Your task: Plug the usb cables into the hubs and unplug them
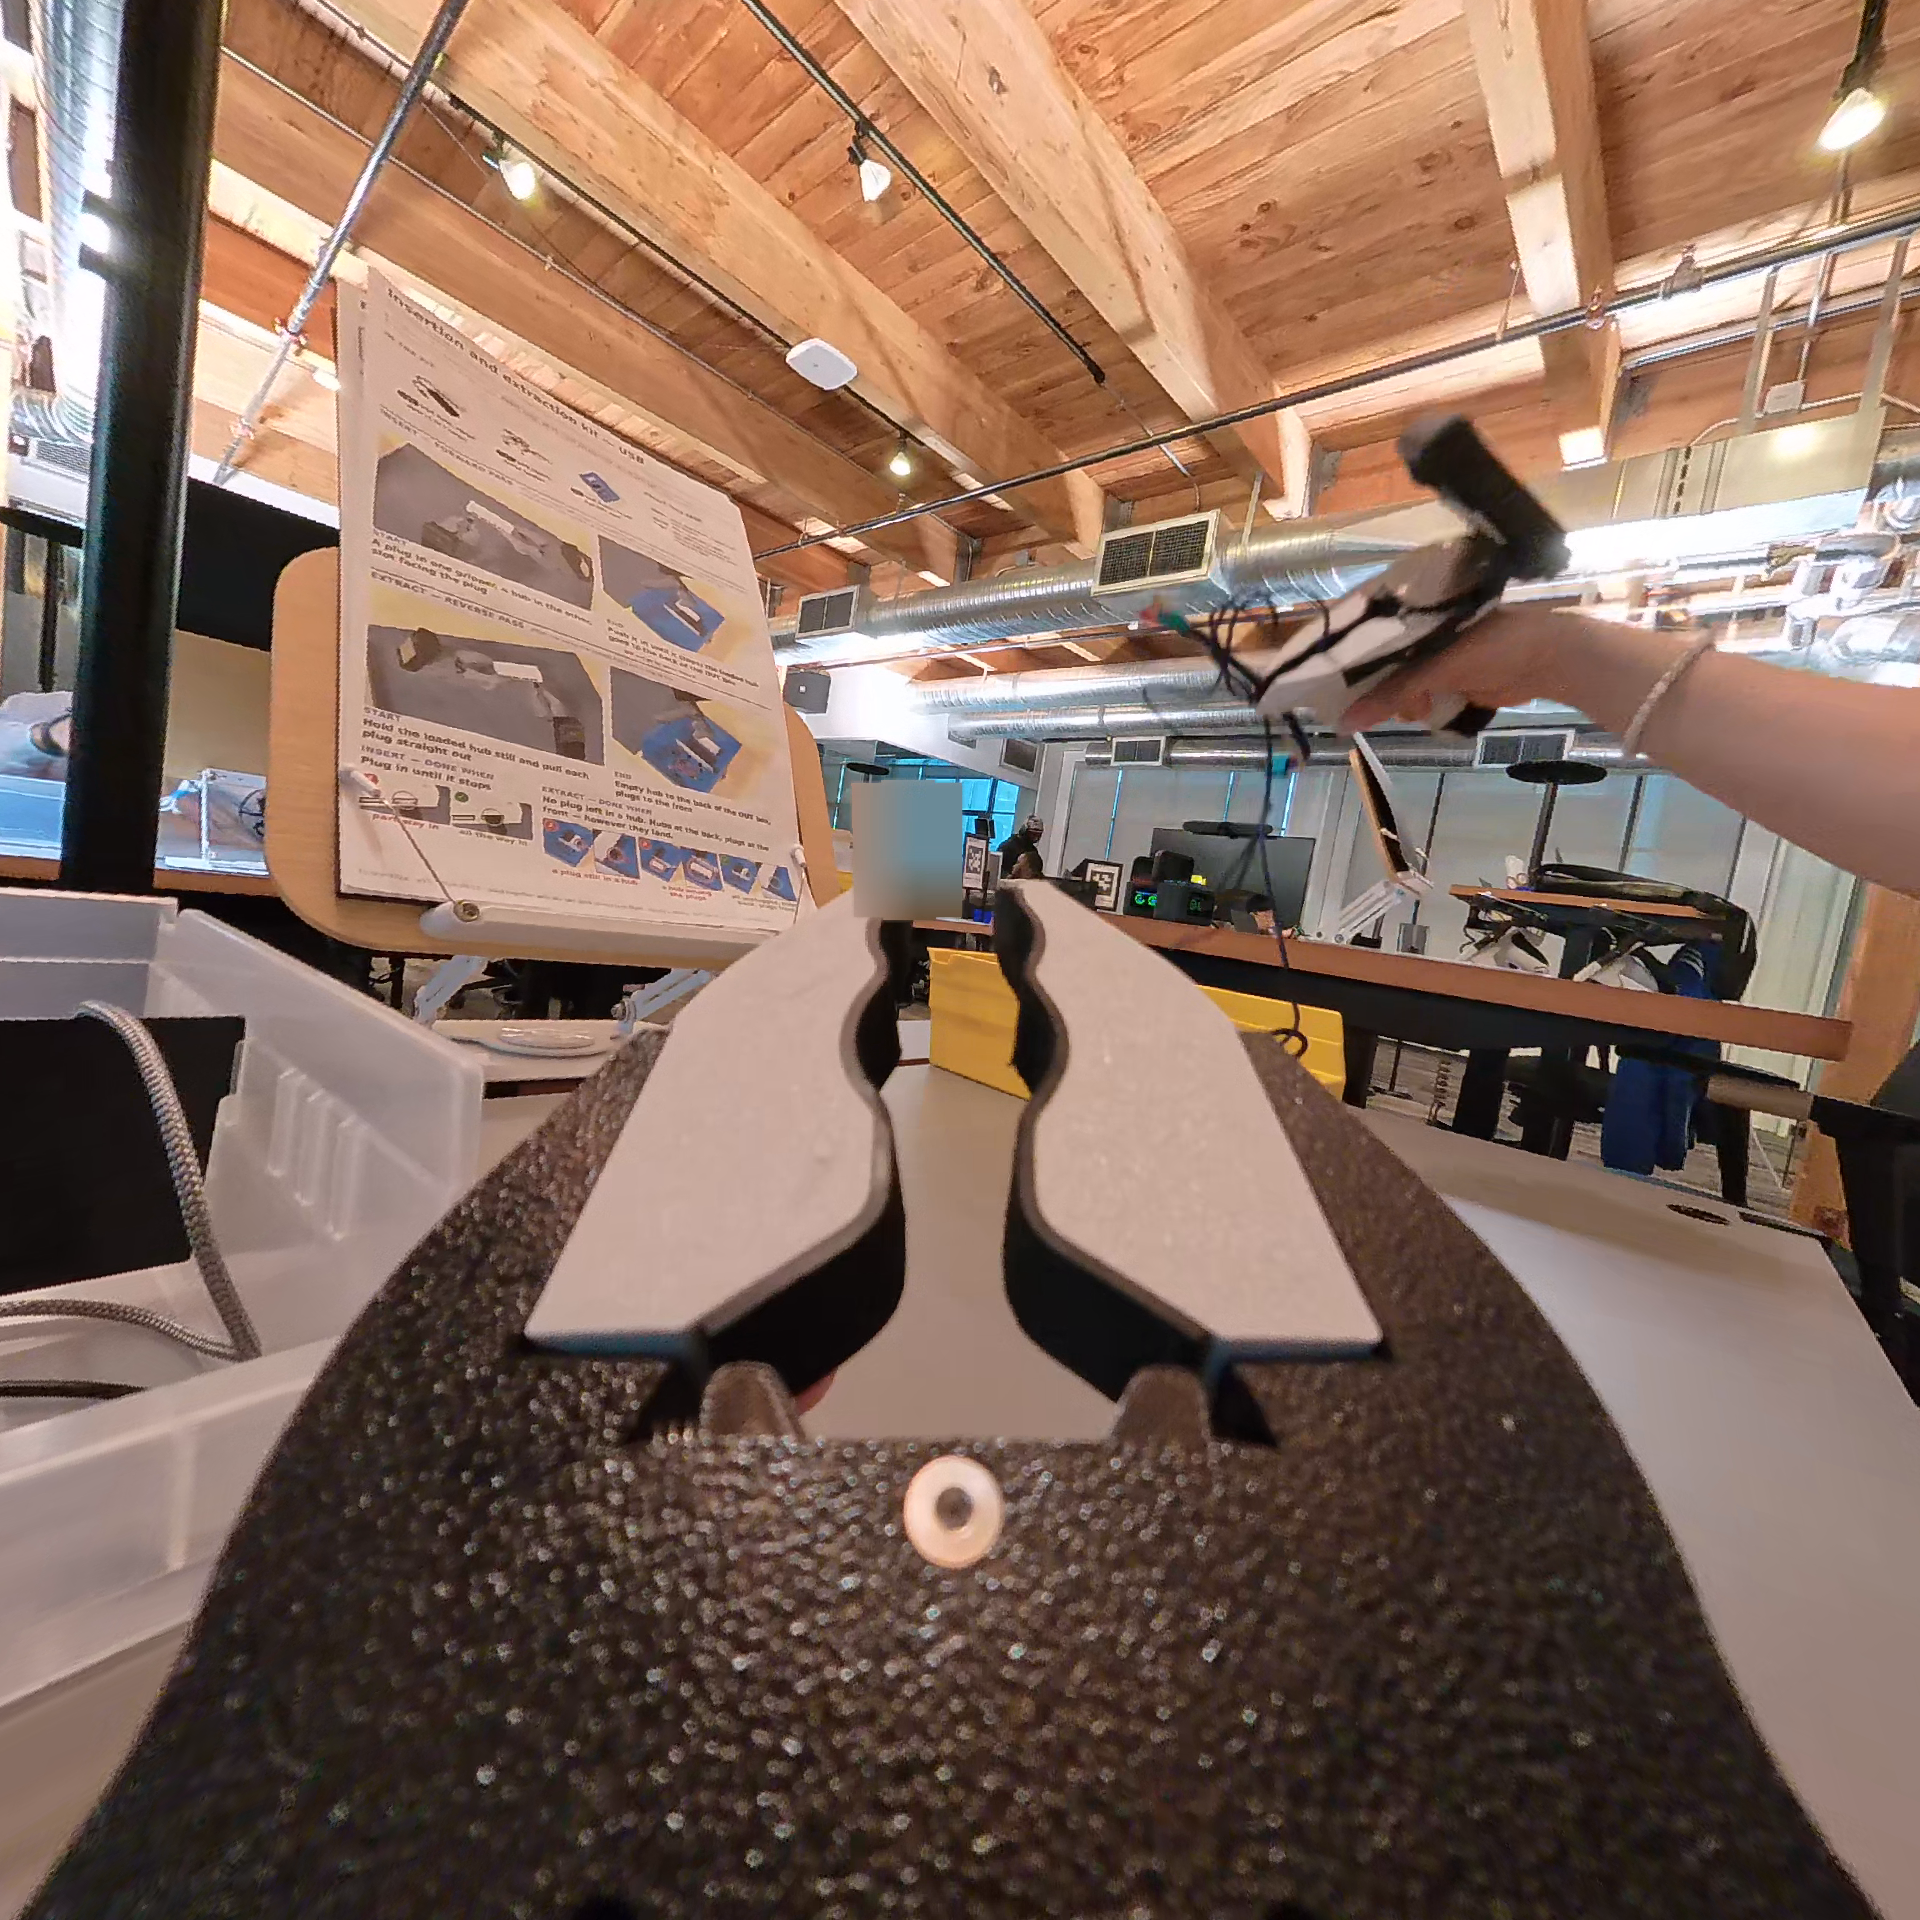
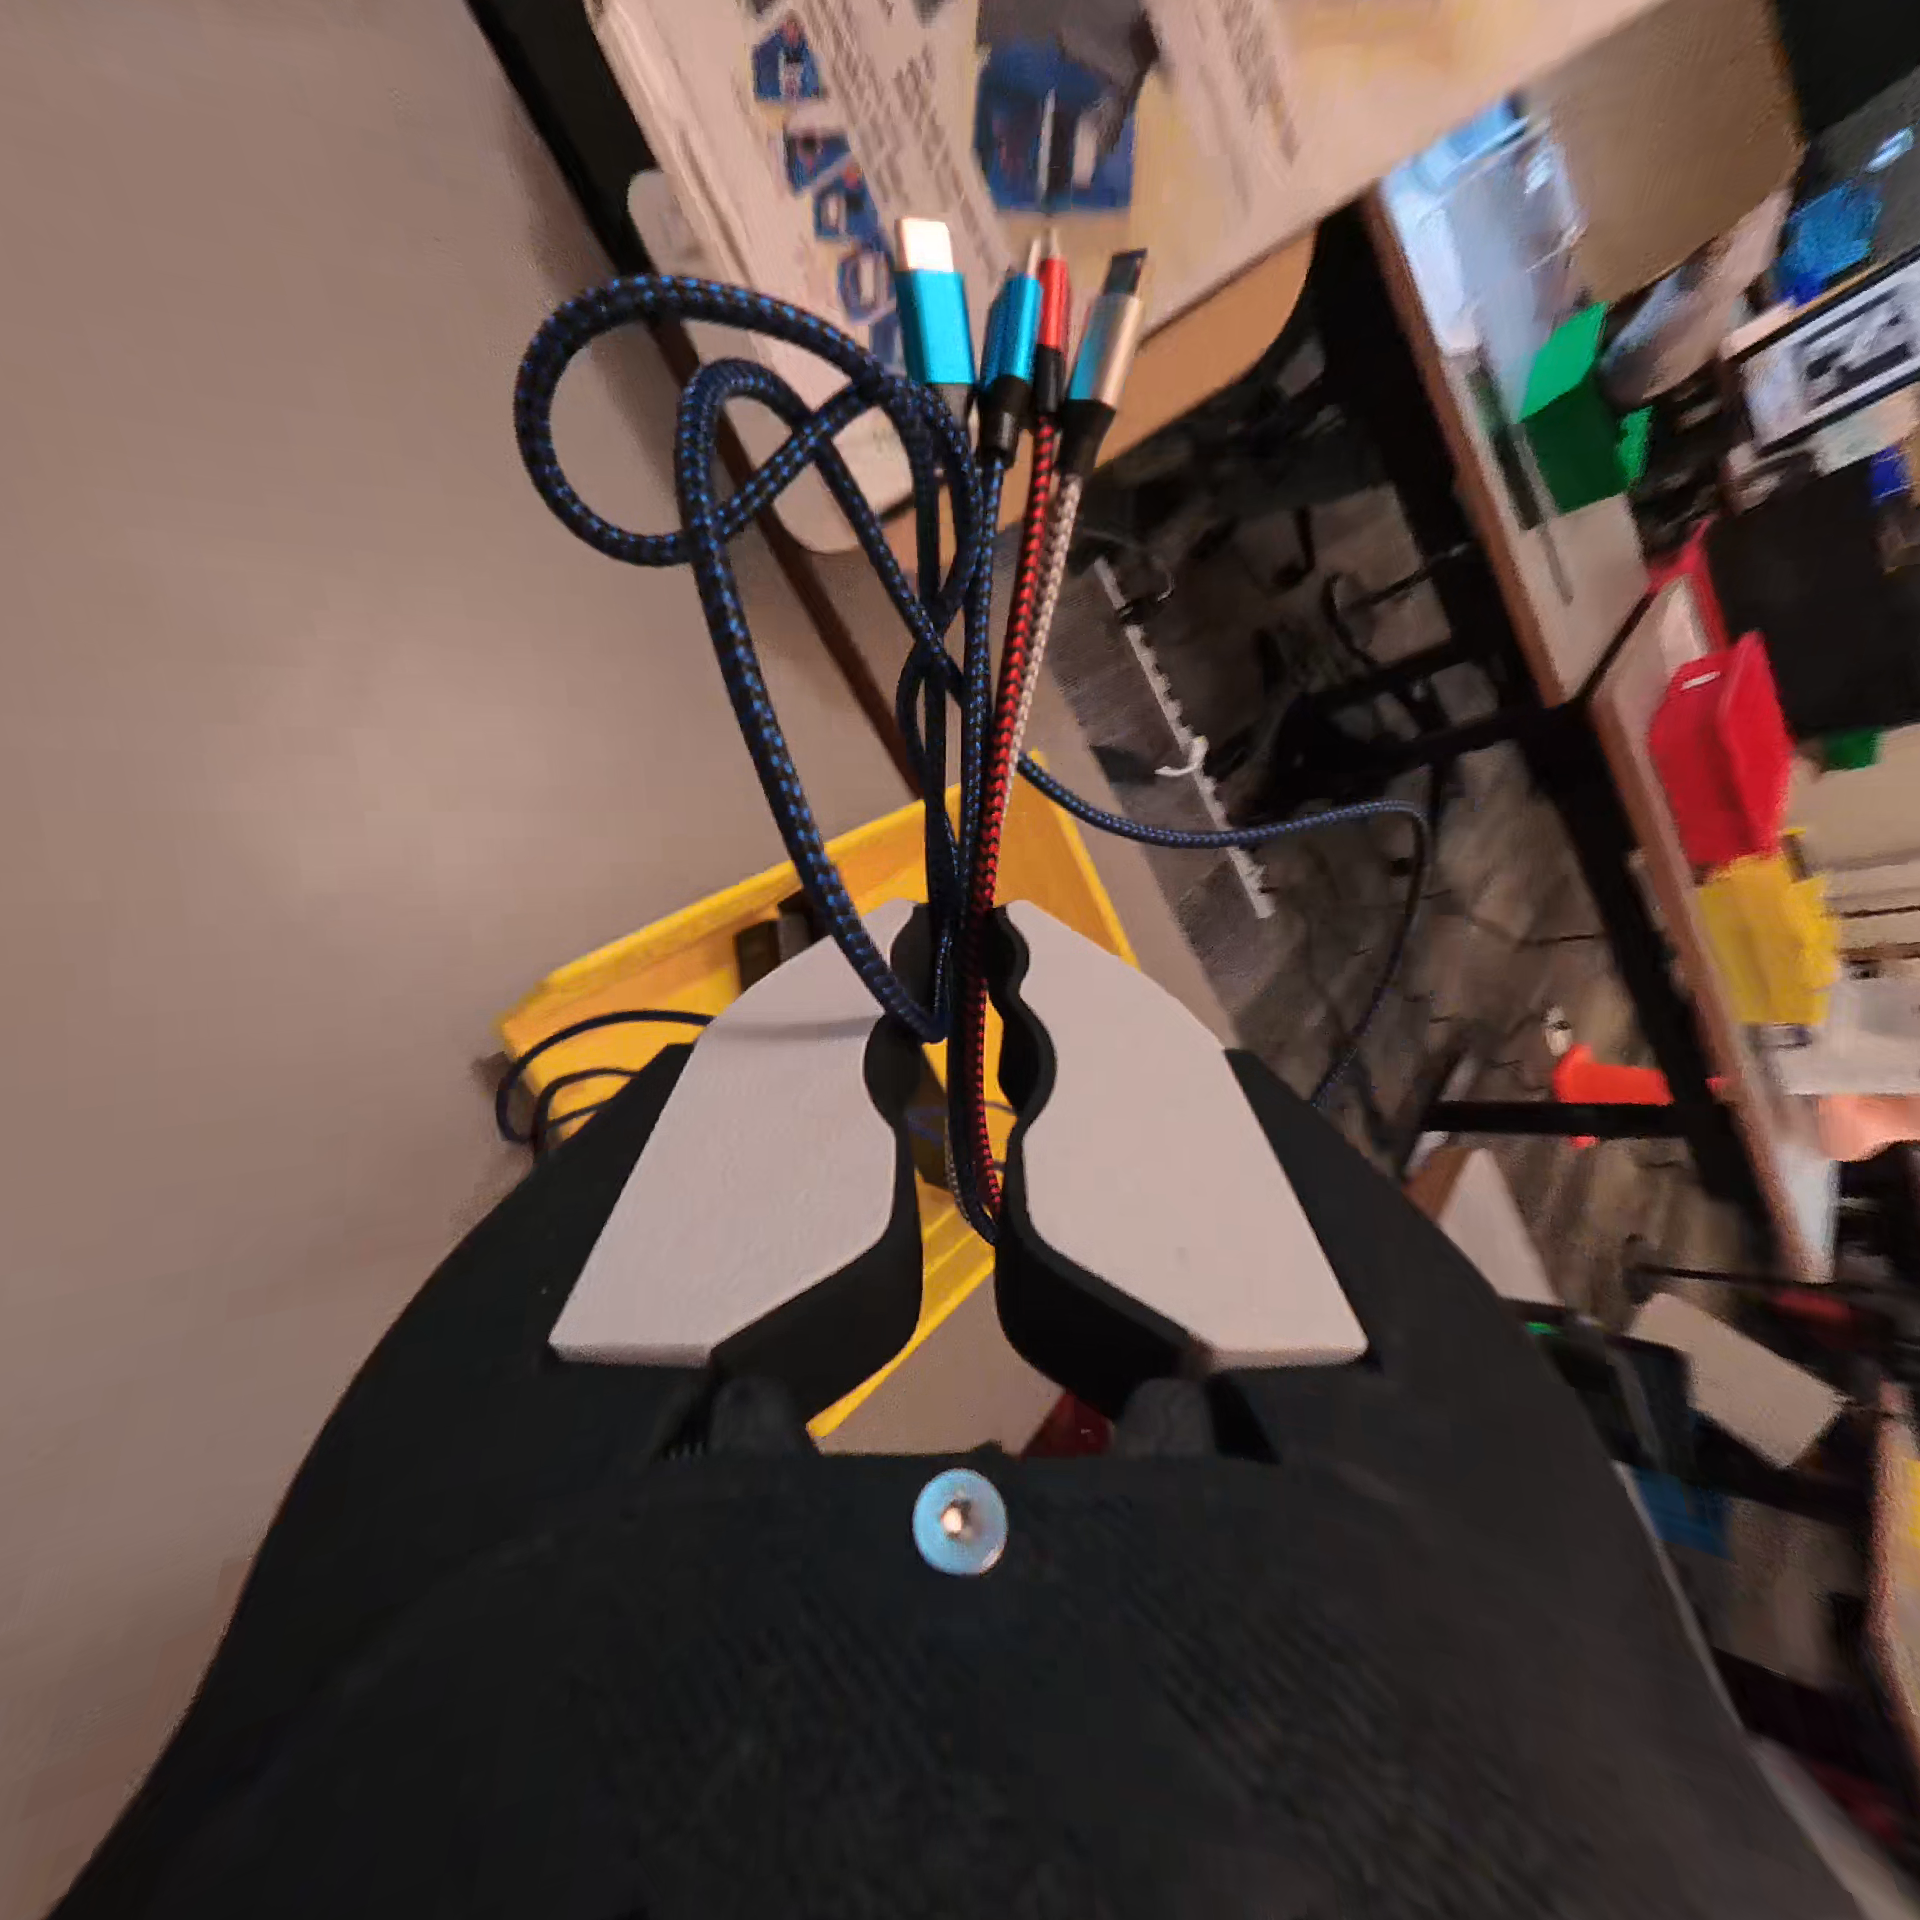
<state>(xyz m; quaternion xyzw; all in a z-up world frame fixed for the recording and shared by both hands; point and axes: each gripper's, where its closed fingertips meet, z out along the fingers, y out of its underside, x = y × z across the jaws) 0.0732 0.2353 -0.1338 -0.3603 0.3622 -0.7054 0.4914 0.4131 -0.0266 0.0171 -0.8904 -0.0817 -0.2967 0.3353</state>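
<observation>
My right gripper [image 2: 958, 920] is shut on a bundle of braided USB cables [image 2: 971, 790], blue-black, red-black and grey. Their plugs [image 2: 1023, 322] stick up beyond the fingertips, and loops of blue cable [image 2: 623, 416] hang to the left. The left wrist view shows this gripper [image 1: 1382, 623] raised at the upper right in a person's hand, blurred, with thin cables dangling below it. My left gripper [image 1: 948, 909] is open and empty, level over the white table [image 1: 1558, 1351]. A yellow bin [image 2: 665, 966] lies under the right gripper; it also shows in the left wrist view [image 1: 966, 1003]. No hub is clearly visible.
A clear plastic bin [image 1: 343, 1122] stands at the left with a grey braided cable [image 1: 156, 1101] in it. An instruction sheet [image 1: 540, 623] on a wooden stand rises behind. A black post [image 1: 145, 416] stands far left. Desks and shelves with coloured bins [image 2: 1725, 748] lie beyond the table. My right fingertips sit around 45 cm from my left ones.
</observation>
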